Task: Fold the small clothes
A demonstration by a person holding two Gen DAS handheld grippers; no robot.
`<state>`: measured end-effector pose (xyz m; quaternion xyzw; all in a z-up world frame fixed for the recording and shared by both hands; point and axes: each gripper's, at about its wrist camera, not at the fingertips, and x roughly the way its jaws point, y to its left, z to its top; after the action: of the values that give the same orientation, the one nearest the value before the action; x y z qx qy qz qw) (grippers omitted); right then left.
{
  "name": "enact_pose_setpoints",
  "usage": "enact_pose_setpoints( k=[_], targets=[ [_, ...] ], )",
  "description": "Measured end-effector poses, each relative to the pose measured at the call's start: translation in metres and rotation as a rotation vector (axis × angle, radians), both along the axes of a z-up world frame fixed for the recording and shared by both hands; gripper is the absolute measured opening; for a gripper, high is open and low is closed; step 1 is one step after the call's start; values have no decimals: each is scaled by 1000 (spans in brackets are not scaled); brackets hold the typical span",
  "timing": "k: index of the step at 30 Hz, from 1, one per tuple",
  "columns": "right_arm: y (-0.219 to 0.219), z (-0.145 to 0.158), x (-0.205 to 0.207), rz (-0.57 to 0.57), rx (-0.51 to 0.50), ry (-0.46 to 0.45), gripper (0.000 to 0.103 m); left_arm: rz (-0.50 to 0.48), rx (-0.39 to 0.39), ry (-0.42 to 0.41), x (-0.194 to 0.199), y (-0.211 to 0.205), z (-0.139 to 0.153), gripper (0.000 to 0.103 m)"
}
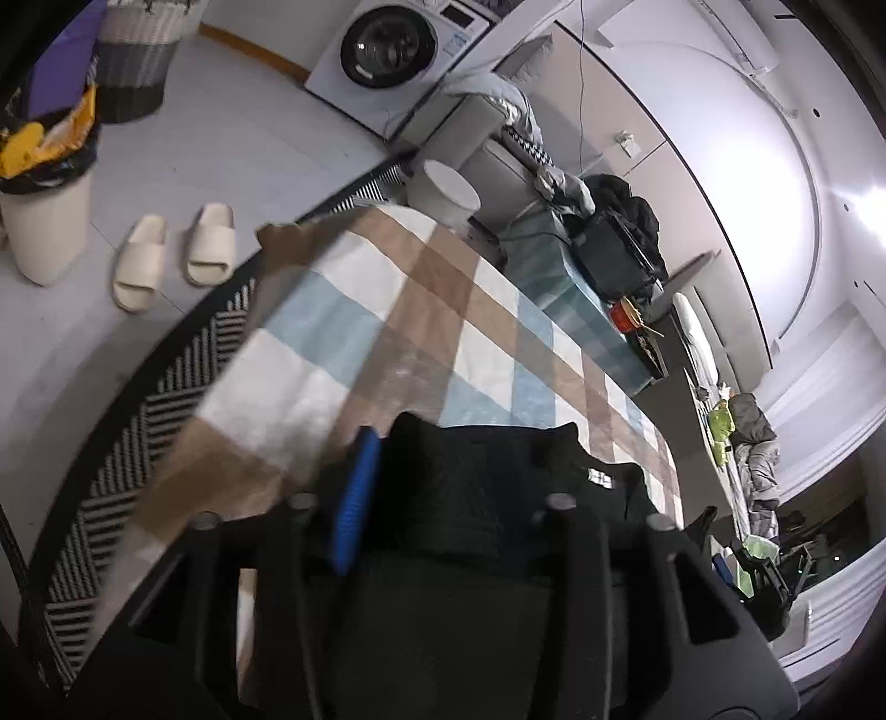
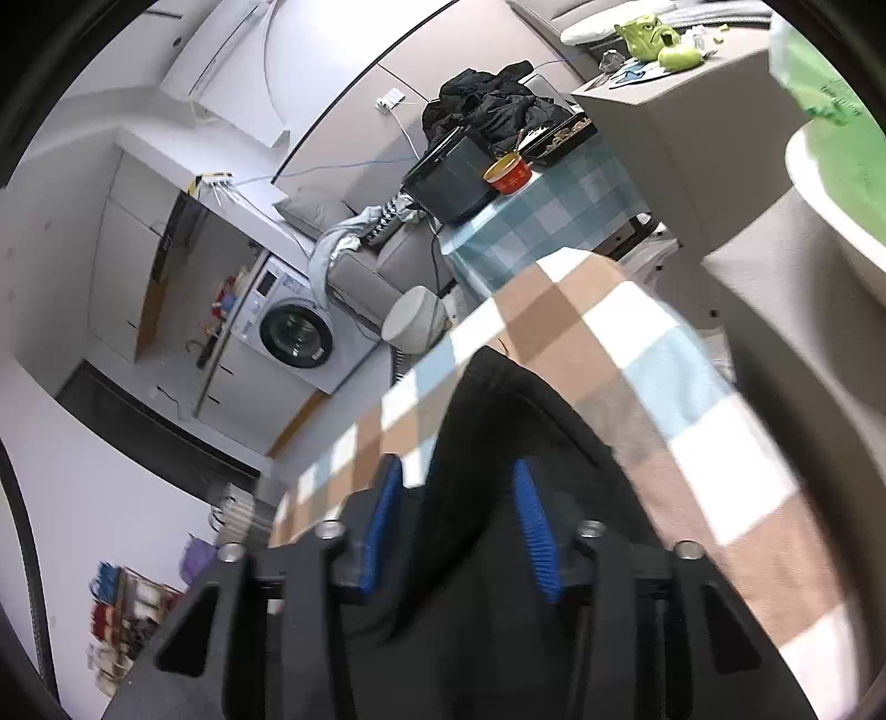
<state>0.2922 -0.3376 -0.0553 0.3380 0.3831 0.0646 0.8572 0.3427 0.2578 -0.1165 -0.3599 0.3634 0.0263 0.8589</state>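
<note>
**A:** Black garment (image 1: 498, 476) on the checked cloth (image 1: 354, 310), that's the piece being folded?

**B:** Yes. It lies on the near part of the cloth-covered table, dark fabric bunched right under both tools. In the left wrist view a small white label shows near its right edge, so I judge that end to be the neckline or waistband.

**A:** And the tongs?

**B:** The right gripper (image 2: 459, 526) stands partly open, its two blue pads clearly apart, with a ridge of the black garment running up between them. The pads do not look pressed onto the fabric. The left gripper (image 1: 454, 498) also seems partly open: one blue pad shows on the left, the other is lost against the dark cloth, so I cannot tell whether it pinches anything.

**A:** Why both so low and side by side?

**B:** Probably because a fold needs two corners laid down together; both tools point downward at the same edge, which suits setting it flat on the table.

**A:** Anything nearby to mind?

**B:** Nothing close. The washing machine (image 1: 387, 50) and the slippers (image 1: 171, 255) sit far off, on the floor beyond the table.
</note>
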Motion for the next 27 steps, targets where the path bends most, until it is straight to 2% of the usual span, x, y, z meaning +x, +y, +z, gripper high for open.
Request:
enact_pose_setpoints(
  k=[2,4,10,14,16,20,24,27],
  targets=[
    [-2,0,-11,15,-57,17,45,-3,30,1,-13,-2,2,52],
    [-3,-1,-20,37,-115,27,47,-28,69,7,-27,-9,7,57],
    [-2,-8,-42,85,-159,54,49,-186,121,62,-49,-50,6,57],
    [7,-7,-52,125,-189,51,49,-323,173,37,-54,-91,11,57],
    [14,-5,-57,150,-190,50,52,-389,209,53,-46,-114,8,57],
    [29,-5,-59,195,-190,52,52,-455,206,115,-16,-141,-7,57],
    [32,-3,-63,200,-200,55,52,-427,238,150,28,-150,-18,57],
    [25,-2,-67,177,-218,62,52,-345,203,76,47,-133,-6,57]
  ],
)
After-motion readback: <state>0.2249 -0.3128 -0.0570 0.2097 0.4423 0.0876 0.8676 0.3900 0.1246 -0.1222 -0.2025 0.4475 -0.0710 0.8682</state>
